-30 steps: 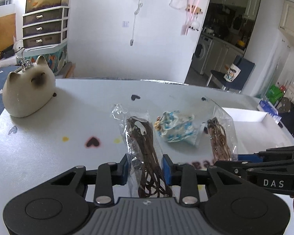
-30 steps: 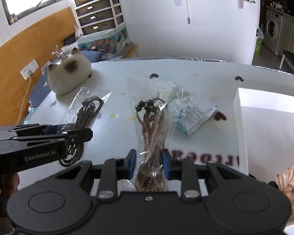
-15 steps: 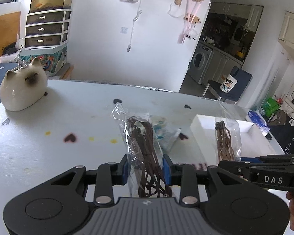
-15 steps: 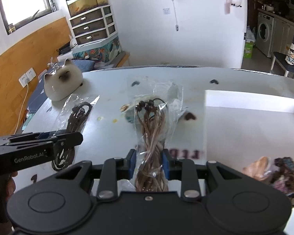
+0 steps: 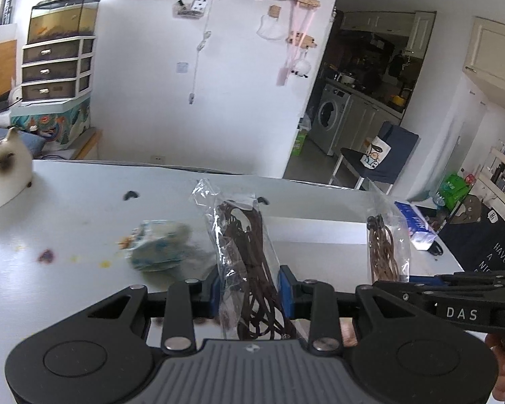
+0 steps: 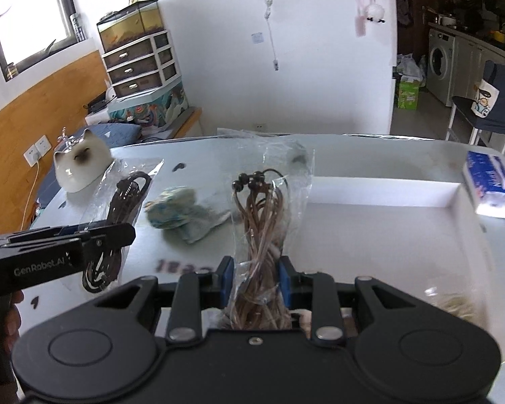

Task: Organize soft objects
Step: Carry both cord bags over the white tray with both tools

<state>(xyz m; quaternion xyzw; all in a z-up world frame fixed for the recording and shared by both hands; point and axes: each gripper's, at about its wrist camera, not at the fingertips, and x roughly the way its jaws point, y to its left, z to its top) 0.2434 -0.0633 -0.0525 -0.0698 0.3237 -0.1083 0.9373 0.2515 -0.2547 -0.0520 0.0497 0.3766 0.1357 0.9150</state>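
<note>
The left gripper (image 5: 247, 291) squeezes a clear bag of dark brown cords (image 5: 249, 259) between its blue pads (image 5: 285, 289). The bag sticks up above the table. The right gripper (image 6: 256, 282) squeezes a clear bag of light brown cords (image 6: 262, 235) the same way, held up in the air too.

Each gripper shows in the other camera, off to the side. Between them, a small blue and white soft bundle (image 6: 175, 210) lies on the white table (image 5: 67, 222). A white box (image 6: 380, 222) sits on the right part of the table, near the light brown bag. A blue tissue pack (image 6: 490, 183) lies just beside the box's far right corner. A cat-shaped holder (image 6: 80, 161) sits far left on the table.
</note>
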